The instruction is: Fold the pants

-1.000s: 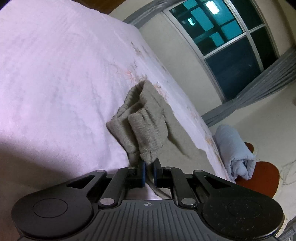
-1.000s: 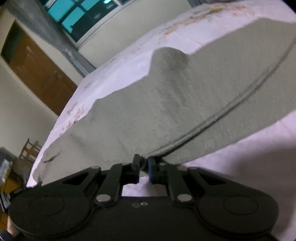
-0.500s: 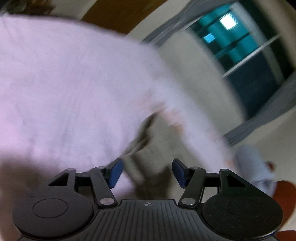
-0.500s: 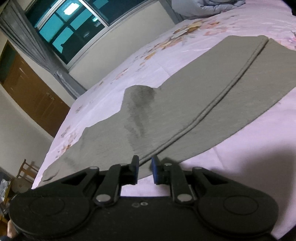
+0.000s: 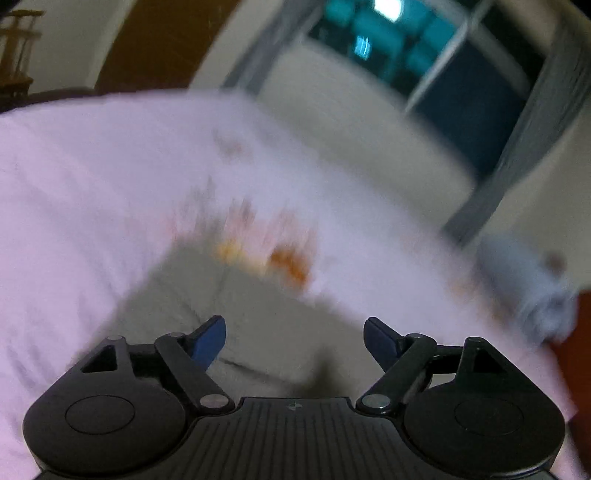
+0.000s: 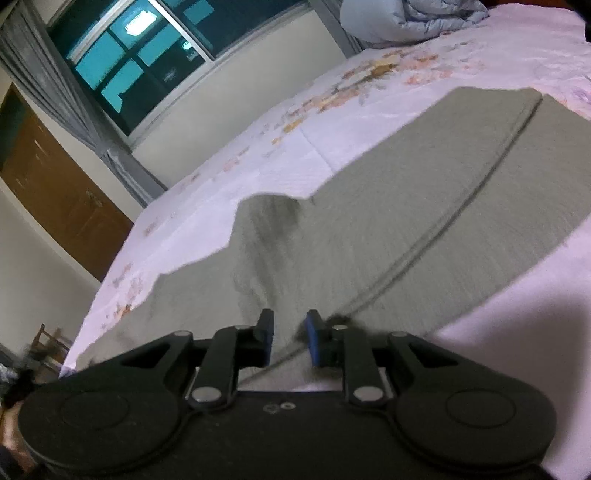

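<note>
1. Pants point(image 6: 388, 221): grey-green soft knit, spread mostly flat across the bed.
2. Long seam line runs diagonally along the fabric; one raised bump at the far edge.
3. Left wrist view is blurred; pants point(image 5: 266, 325) show as a pale grey patch.

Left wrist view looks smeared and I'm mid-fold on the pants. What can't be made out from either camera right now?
- Left wrist view: motion blur smears the pants under the open left gripper; folds and edges unreadable.
- Right wrist view: the pants' near edge is hidden behind the right gripper body, and the frame's right edge cuts the far end off.
- Right wrist view: blue bedding is cropped at the top.
</note>
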Motion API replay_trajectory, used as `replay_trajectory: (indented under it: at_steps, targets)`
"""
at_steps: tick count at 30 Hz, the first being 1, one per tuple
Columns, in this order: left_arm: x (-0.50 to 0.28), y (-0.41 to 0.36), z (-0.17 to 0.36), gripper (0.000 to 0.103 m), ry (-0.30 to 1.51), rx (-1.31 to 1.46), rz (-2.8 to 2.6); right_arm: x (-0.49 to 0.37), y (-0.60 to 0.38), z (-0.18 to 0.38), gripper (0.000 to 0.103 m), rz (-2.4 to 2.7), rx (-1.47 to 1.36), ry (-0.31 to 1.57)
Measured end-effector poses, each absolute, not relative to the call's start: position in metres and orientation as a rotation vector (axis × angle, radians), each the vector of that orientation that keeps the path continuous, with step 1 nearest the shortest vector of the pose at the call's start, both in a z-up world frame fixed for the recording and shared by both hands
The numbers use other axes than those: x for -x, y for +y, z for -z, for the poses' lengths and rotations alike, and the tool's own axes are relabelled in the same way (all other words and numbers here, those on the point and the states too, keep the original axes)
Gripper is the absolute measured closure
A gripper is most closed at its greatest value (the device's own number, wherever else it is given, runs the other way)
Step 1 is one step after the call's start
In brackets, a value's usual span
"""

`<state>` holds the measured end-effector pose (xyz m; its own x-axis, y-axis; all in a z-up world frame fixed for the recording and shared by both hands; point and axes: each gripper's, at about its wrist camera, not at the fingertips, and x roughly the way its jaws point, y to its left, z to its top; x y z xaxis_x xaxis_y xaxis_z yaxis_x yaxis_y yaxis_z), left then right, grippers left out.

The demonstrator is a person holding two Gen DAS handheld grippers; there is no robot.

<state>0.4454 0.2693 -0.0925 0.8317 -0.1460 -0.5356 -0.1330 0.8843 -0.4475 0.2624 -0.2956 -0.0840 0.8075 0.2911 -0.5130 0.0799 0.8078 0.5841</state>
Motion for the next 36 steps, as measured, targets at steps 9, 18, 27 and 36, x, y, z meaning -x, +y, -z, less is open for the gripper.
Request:
replay_trajectory:
  at_steps: [9,18,27,36]
  targets:
    - [-0.415,0.234,0.055,0.0,0.476,0.309,-0.058,-0.25,-0.396,0.07,0.05,0.05,-0.711,0.497]
    - [-0.341,0.193,0.08,0.0,0.53,0.322,-0.072,-0.292,-0.531,0.112,0.068,0.244,-1.001,0.447]
    - [-0.36,0.17,0.105,0.0,0.649,0.255,-0.215,-0.343,-0.55,0.133,0.085,0.189,-1.069,0.521]
    - [-0.367,0.176,0.104,0.0,0.685,0.249,-0.175,-0.281,-0.528,0.052,0.103,0.115,-0.929,0.382]
